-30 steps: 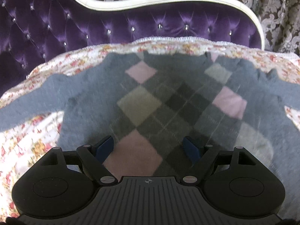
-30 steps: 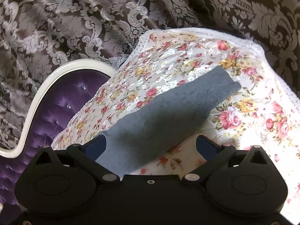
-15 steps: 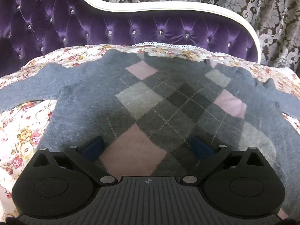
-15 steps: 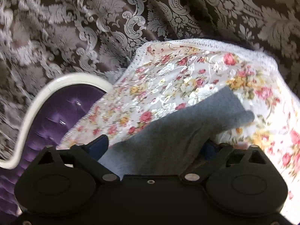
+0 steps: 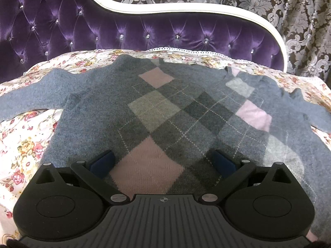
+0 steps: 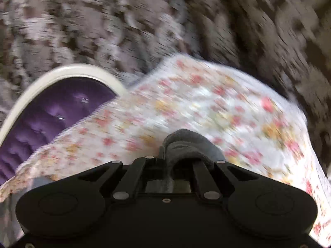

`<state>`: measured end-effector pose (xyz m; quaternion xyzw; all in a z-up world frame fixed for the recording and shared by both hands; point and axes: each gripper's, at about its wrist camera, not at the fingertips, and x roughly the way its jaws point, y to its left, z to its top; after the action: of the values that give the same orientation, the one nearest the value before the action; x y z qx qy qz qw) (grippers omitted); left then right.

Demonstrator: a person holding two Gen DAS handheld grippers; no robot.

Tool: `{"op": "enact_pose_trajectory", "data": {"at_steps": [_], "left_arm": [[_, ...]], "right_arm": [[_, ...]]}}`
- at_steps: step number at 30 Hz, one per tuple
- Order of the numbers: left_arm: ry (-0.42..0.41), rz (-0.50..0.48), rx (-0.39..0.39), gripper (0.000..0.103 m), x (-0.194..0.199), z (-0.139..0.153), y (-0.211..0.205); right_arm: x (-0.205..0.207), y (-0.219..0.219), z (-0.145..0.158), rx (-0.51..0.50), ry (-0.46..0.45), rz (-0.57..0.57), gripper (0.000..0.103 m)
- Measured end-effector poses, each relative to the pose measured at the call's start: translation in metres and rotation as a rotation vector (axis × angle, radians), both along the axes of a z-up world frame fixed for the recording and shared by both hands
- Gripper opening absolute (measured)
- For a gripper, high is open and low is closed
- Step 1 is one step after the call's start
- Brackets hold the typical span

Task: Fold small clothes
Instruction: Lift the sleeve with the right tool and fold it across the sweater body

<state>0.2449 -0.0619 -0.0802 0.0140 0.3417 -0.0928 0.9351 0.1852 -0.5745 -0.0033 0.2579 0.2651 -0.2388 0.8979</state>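
Note:
A small grey-blue argyle sweater with pink and grey diamonds lies spread flat on a floral cloth, both sleeves out to the sides. My left gripper is open and empty, hovering over the sweater's lower middle. My right gripper is shut on the end of the sweater's grey sleeve, which bunches between the closed fingers above the floral cloth. The right wrist view is motion-blurred.
A purple tufted sofa back with a white frame rises behind the cloth. A brown damask curtain hangs behind it. The cloth's lace edge runs along the back.
My right gripper closed on the sleeve end and is moving, blurring its view. My left gripper drew back and tilted up a little; more of the sofa back shows.

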Motion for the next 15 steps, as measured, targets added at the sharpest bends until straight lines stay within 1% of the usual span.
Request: {"op": "enact_pose_trajectory", "data": {"at_steps": [3, 5, 9, 12, 15], "left_arm": [[-0.001, 0.000, -0.004, 0.103, -0.001, 0.000, 0.001], [-0.002, 0.000, -0.006, 0.103, -0.001, 0.000, 0.001], [-0.004, 0.000, -0.014, 0.103, -0.001, 0.000, 0.002], [-0.006, -0.001, -0.019, 0.103, -0.001, -0.001, 0.003], [-0.007, -0.001, -0.022, 0.103, -0.001, -0.001, 0.003]], "right_arm": [[0.024, 0.032, 0.038, -0.042, -0.029, 0.091, 0.012], [0.045, 0.060, 0.063, -0.062, -0.039, 0.164, 0.011], [0.088, 0.128, 0.094, -0.101, -0.061, 0.321, 0.011], [0.120, 0.188, 0.104, -0.110, -0.067, 0.466, 0.011], [0.144, 0.249, 0.097, -0.125, -0.050, 0.610, 0.011]]}}
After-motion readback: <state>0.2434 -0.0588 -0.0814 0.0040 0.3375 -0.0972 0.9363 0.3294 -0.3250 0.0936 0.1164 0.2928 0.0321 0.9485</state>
